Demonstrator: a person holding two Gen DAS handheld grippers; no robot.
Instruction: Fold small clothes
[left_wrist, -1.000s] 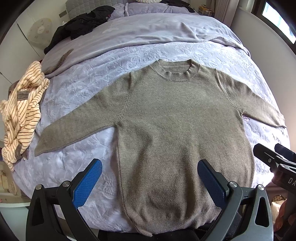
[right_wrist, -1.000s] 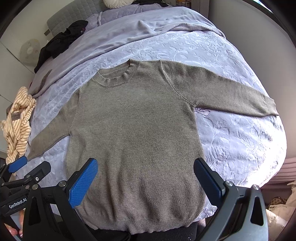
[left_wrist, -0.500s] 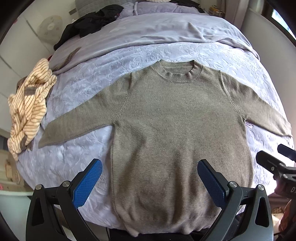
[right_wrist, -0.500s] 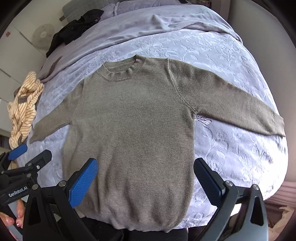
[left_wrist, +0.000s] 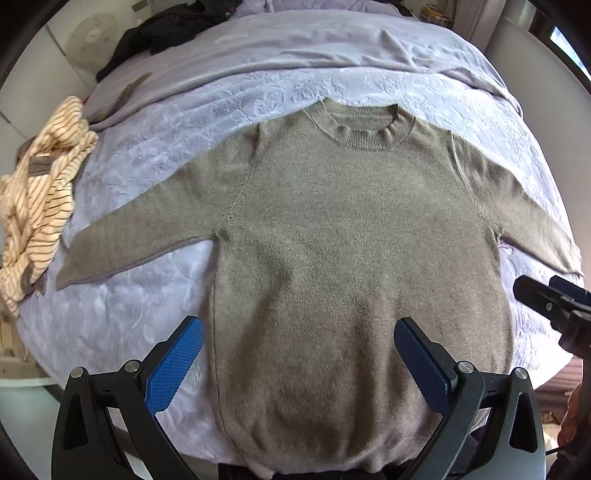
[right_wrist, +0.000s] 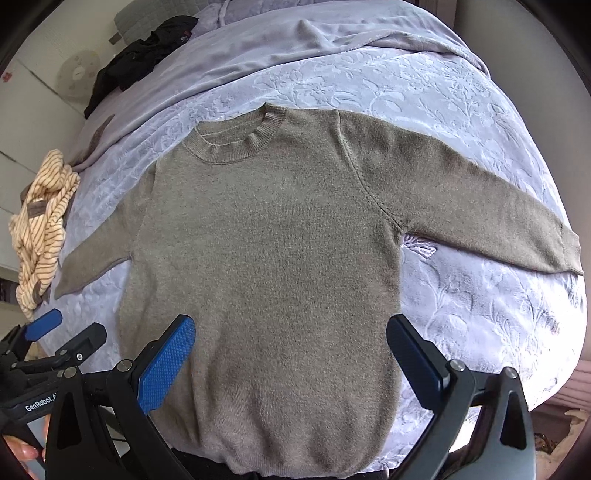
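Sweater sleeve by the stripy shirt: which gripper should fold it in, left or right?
Left, probably. The left gripper hangs open on that side of the sweater, nearer that sleeve. The right gripper, also open, sits toward the other sleeve.

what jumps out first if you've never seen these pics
A grey-brown sweater lies flat, front up, sleeves spread, filling the middle of a lilac bed. Both grippers, left and right, hang open above its hem, holding nothing. A crumpled striped top sits at the bed's left edge and dark clothes lie at the far end.
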